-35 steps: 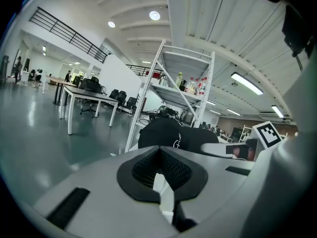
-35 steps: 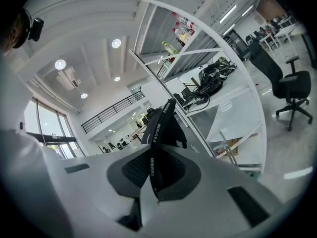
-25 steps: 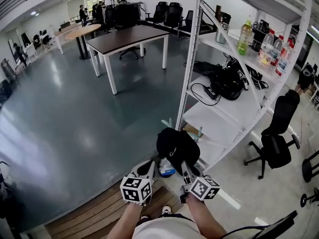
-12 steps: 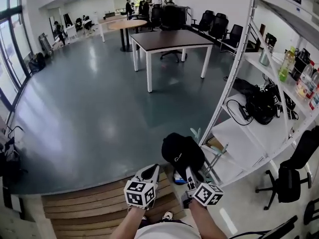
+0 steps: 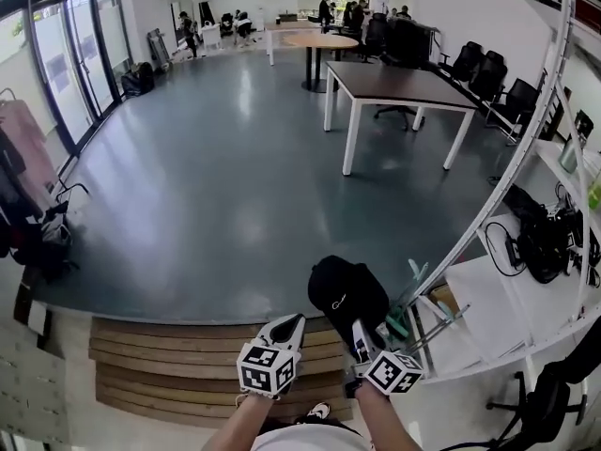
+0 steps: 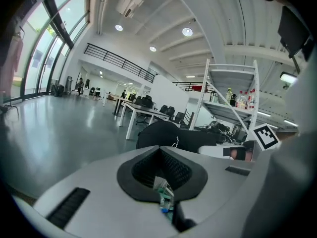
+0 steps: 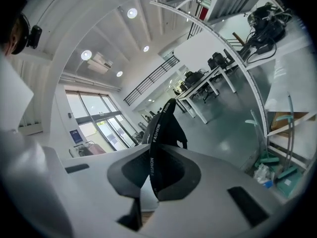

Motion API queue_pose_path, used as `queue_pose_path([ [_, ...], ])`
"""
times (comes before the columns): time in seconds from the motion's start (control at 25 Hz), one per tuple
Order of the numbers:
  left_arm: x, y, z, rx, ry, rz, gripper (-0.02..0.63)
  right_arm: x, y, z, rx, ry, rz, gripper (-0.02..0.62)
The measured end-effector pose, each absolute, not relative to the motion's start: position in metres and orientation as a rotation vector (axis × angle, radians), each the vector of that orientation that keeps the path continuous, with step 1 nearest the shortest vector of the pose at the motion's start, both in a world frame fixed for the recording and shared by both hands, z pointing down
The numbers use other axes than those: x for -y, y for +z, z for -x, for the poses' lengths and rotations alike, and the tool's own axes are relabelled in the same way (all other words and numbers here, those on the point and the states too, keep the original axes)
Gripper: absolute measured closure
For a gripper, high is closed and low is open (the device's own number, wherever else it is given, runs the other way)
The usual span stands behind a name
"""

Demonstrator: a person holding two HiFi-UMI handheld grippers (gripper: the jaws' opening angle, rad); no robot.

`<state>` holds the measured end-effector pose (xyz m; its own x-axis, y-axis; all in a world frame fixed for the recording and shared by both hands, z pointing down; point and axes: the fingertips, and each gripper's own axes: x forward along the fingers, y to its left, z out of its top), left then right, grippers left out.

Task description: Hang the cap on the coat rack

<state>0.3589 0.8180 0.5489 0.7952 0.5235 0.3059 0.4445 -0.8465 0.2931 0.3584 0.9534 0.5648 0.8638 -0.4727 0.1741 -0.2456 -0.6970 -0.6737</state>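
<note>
1. The right hand-held gripper (image 7: 154,175) is clamped on the cap (image 5: 346,291). A black strap of the cap runs between its closed jaws, and the crown stands up just beyond the tips. This grip looks the same as a second ago.
2. The left hand-held gripper (image 6: 161,177) has its jaws together with nothing between them. It rides just beside the right one, as before, and does not touch the cap.
3. What has changed is the direction faced. Both grippers have swung to the left across the room, carrying the cap along.
4. The white shelf unit (image 5: 484,313), which was straight ahead a second ago, now sits off at the right edge. The wooden steps (image 5: 169,365) lie directly below the grippers.
5. Glass doors (image 5: 84,54) and a rack with hanging clothes (image 5: 21,186) have come into view at the far left, well apart from the cap.
6. That rack is probably the coat rack. If so, the carry has only just begun and the hanging is not yet near.
</note>
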Motion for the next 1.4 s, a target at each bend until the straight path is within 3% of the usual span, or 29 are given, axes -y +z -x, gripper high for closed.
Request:
queue_pose_path([
  [0.76,-0.586,0.533,-0.323,-0.244,0.467,-2.817,0.603,-0.705,0.545,-0.362,-1.003,-0.596,2.250,0.575],
  [1.4,-0.385,0.540,-0.244,0.185,0.401,-2.771,0.603,-0.497,0.549,-0.323,-1.325,-0.713,2.135,0.575],
])
